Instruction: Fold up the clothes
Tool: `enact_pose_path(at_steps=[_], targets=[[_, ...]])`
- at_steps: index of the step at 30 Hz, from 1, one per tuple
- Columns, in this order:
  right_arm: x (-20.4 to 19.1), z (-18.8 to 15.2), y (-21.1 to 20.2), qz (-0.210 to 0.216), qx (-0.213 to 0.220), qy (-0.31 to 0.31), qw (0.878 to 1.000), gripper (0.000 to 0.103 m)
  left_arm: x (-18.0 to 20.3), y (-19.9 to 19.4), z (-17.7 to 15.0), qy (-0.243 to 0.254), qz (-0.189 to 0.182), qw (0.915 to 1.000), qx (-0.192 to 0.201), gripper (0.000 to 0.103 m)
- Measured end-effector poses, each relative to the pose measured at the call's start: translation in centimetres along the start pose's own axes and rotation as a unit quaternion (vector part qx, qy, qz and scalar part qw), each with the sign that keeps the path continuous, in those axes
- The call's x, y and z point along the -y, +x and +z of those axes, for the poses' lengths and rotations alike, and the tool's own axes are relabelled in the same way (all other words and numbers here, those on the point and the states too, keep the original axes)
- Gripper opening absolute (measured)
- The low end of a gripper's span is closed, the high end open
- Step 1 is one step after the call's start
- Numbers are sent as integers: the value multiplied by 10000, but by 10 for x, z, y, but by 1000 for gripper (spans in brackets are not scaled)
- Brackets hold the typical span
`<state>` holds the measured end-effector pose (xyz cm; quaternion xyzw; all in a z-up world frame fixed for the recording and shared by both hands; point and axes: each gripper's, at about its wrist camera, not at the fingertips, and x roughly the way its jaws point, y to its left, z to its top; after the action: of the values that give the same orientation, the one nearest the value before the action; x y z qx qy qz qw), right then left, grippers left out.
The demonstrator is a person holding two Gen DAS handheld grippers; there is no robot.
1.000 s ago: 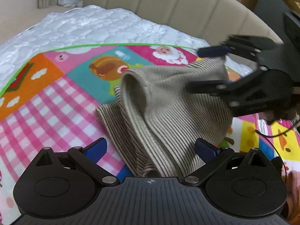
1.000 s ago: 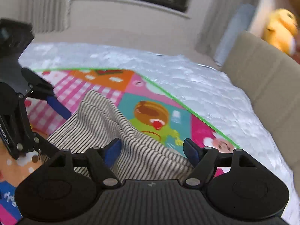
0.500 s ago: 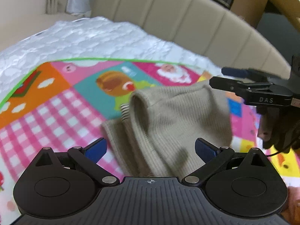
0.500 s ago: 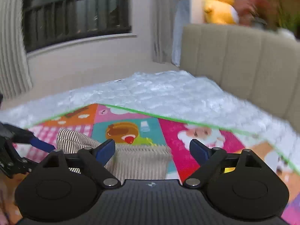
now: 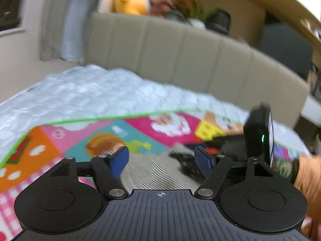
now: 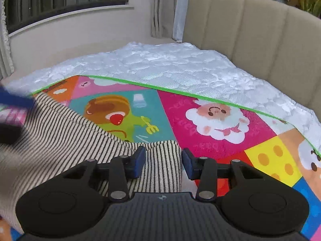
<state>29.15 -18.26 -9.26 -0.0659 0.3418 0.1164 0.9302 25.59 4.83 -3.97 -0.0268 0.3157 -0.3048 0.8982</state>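
Striped beige knit, the garment lies bunched on your cartoon play mat, toward its near edge, with the quilted white mattress beyond the mat's green border. Your right gripper has its fingers apart, straddling a fold of cloth. Your left gripper hangs spread wide above the fabric, gripping nothing.

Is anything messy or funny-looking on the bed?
Only the striped garment: it lies bunched and humped on the colourful play mat, not flat or squared. Nothing looks spilled or broken.
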Motion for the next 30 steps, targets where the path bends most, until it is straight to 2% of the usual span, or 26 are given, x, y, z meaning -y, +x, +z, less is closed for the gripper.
enact_pose_path(at_steps=[2, 5, 7, 9, 10, 14, 16, 19, 22, 23, 26, 30], targets=[[3, 2, -8, 69, 7, 104, 9999, 42, -1, 20, -7, -7, -51, 9994, -338, 70], [6, 6, -19, 212, 65, 375, 9990, 56, -15, 34, -18, -188, -104, 9976, -662, 68], [7, 9, -27, 307, 104, 556, 9979, 84, -21, 33, -20, -315, -174, 9970, -678, 68], [9, 11, -34, 402, 143, 737, 9964, 93, -22, 33, -21, -323, -171, 9968, -717, 69], [10, 13, -38, 449, 162, 827, 9954, 93, -22, 33, -22, -305, -156, 9967, -742, 70], [-5, 3, -19, 315, -247, 796, 9960, 93, -23, 34, -26, -285, -97, 9960, -837, 72], [-8, -6, -11, 269, -303, 904, 9951, 99, -25, 35, -26, -311, -59, 9959, -851, 72], [-3, -12, -8, 315, -352, 1134, 9924, 102, -26, 30, -27, -290, -21, 9964, -795, 72], [2, -14, -7, 459, -435, 1255, 9901, 103, -20, 12, -18, -97, 68, 9989, -455, 72], [3, -16, -7, 503, -434, 1290, 9894, 103, -17, 4, -14, 17, 112, 9996, -264, 76], [5, -20, -7, 678, -437, 1474, 9858, 103, -9, -11, -4, 254, 189, 9993, 182, 80], [8, -27, -8, 980, -485, 1771, 9781, 103, -10, 14, -5, 96, -10, 9999, -134, 78]])
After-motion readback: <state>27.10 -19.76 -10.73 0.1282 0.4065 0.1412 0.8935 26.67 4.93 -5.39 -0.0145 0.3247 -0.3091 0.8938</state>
